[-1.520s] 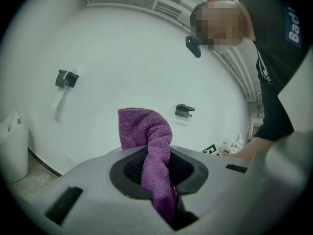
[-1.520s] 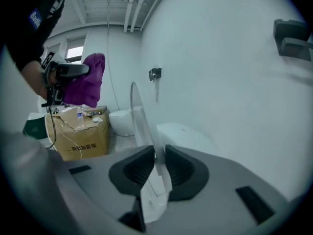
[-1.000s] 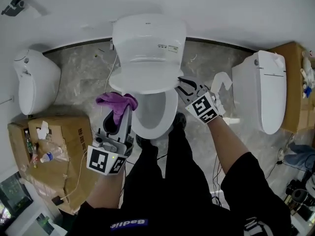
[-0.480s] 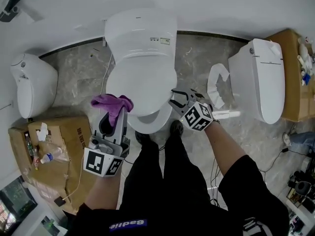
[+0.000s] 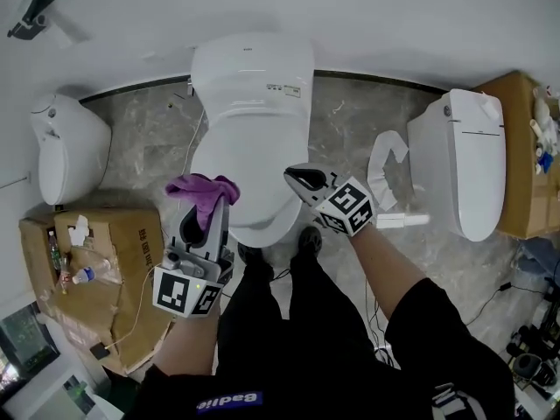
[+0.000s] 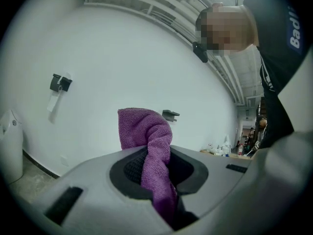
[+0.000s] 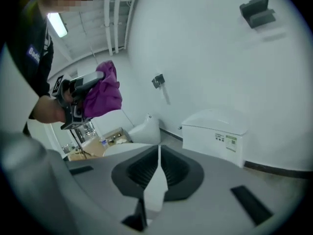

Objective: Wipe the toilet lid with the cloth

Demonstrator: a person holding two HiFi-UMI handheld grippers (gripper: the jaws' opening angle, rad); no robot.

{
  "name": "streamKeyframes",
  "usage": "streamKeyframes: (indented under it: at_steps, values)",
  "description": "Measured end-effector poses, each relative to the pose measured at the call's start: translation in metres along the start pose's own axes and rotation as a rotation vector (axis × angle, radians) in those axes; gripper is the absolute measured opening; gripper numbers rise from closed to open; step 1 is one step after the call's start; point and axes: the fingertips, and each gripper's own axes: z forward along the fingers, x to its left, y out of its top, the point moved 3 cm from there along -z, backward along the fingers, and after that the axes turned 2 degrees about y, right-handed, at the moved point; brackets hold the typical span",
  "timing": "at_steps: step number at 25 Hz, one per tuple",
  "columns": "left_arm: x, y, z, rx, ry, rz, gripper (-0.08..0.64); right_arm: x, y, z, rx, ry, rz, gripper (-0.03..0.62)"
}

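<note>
Clearly the wiping has not begun: the purple cloth [image 5: 204, 189] hangs in the air just off the left front edge of the toilet lid [image 5: 254, 134], which lies shut, and no part of the cloth touches it. The left gripper [image 5: 213, 208] has its fingers clenched on a narrow fold of the cloth, with most of the fabric bunched loosely above the tips. One risk is that dragging that loose bunch across the smooth lid tugs the fold out of the grip. Another is that the hard fingers, not the cloth, meet the plastic if the gripper comes down too flat. The right gripper [image 5: 297, 178], fingers pressed together on nothing, hovers at the lid's right front edge. It could block a full sweep or knock the lid if it is not drawn clear.
</note>
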Motion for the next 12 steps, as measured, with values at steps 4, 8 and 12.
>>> streamKeyframes:
  at_steps: [4, 8, 12]
  values:
    - [0.011, 0.001, 0.001, -0.013, 0.011, -0.001, 0.069, 0.008, 0.003, 0.045, -0.022, 0.076, 0.012, 0.035]
    - [0.03, -0.019, -0.001, 0.014, -0.004, -0.021, 0.069, 0.014, -0.022, 0.071, 0.023, 0.08, 0.013, 0.035]
    - [0.053, -0.036, -0.008, 0.057, -0.041, -0.027, 0.069, 0.028, -0.048, 0.077, 0.059, 0.061, -0.006, 0.034]
